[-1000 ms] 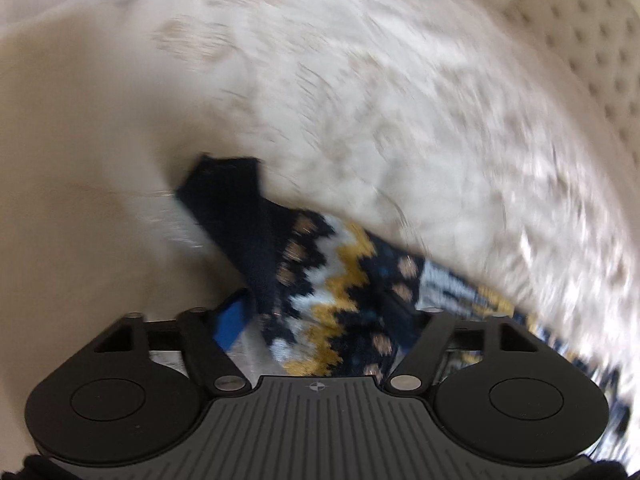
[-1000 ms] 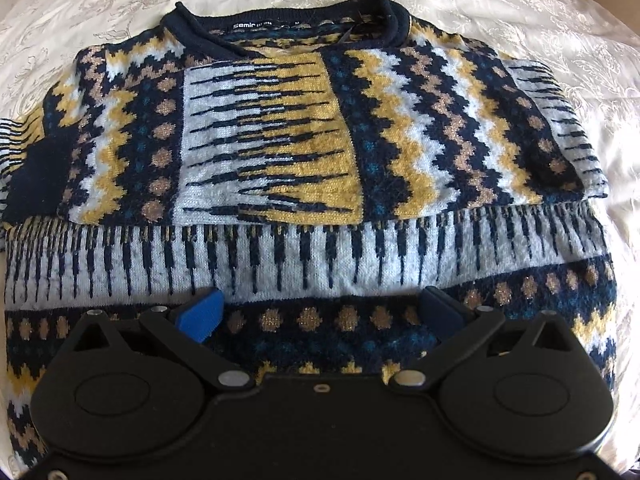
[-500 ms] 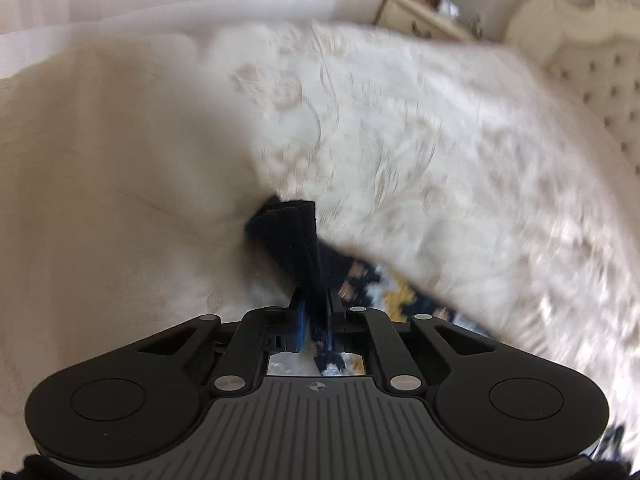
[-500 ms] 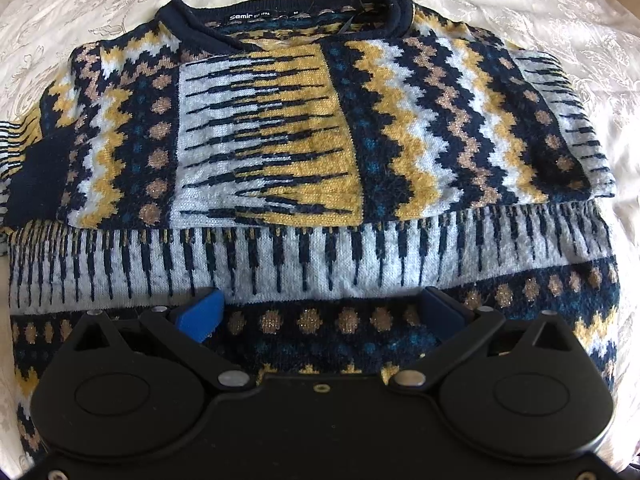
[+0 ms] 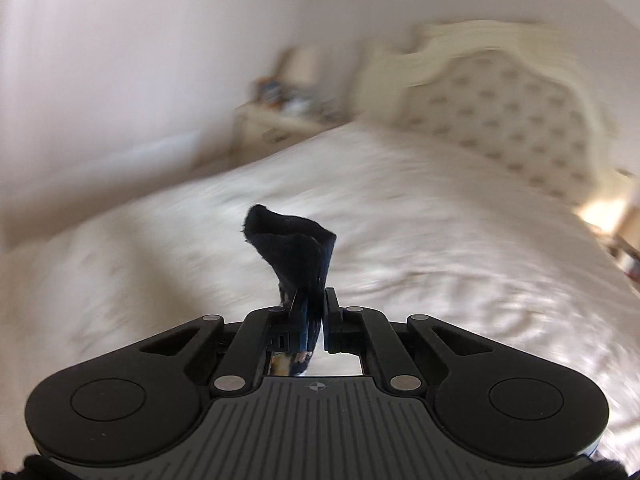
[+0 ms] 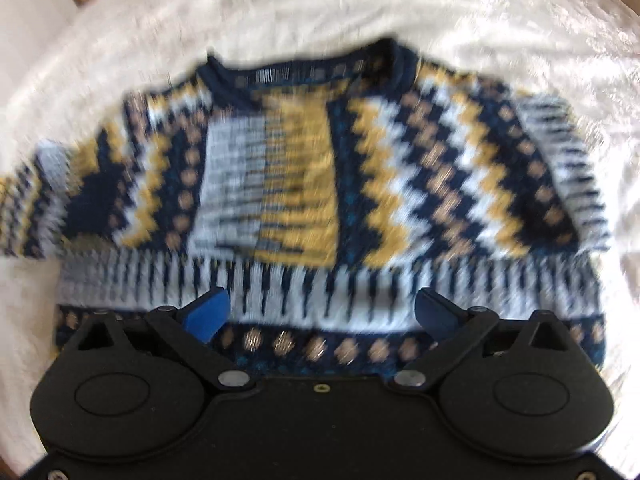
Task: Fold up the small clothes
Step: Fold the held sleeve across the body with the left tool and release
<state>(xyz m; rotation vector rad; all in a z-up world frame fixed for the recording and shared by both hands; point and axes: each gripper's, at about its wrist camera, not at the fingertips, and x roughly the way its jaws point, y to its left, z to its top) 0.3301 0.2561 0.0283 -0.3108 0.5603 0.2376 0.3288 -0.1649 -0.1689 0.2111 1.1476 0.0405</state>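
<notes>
The left tool (image 5: 318, 312) is clenched on a dark navy cuff (image 5: 294, 246) of the sweater (image 6: 320, 184); the fabric stands up ahead of the fingertips, clear of the bed (image 5: 460, 240). The right tool (image 6: 322, 312) is released, jaws spread wide with nothing between them, hovering over the lower band of the sweater, which lies flat on the bed beneath and ahead of it.

Procedure for the sleeve fold, as judged:
- Carry the cuff across the sweater body in one smooth arc. Keep the sleeve slack enough that the body does not drag.
- Lower the cuff until the sleeve lies flat before releasing. A release from height is likely to leave a twist.
- If the body begins to shift, bring the right tool down on the fabric beneath it as an anchor.

Edges and clearance:
- Ahead of the left tool the bed surface is bare. A headboard (image 5: 520, 120) stands far ahead to the right, and a nightstand (image 5: 280, 124) far ahead to the left; both are well apart from the tool.
- The neckline (image 6: 308, 68) lies at the far side of the sweater from the right tool, with bare bedcover all round the garment.
- The left view is blurred, so fine detail of the grip cannot be confirmed.
</notes>
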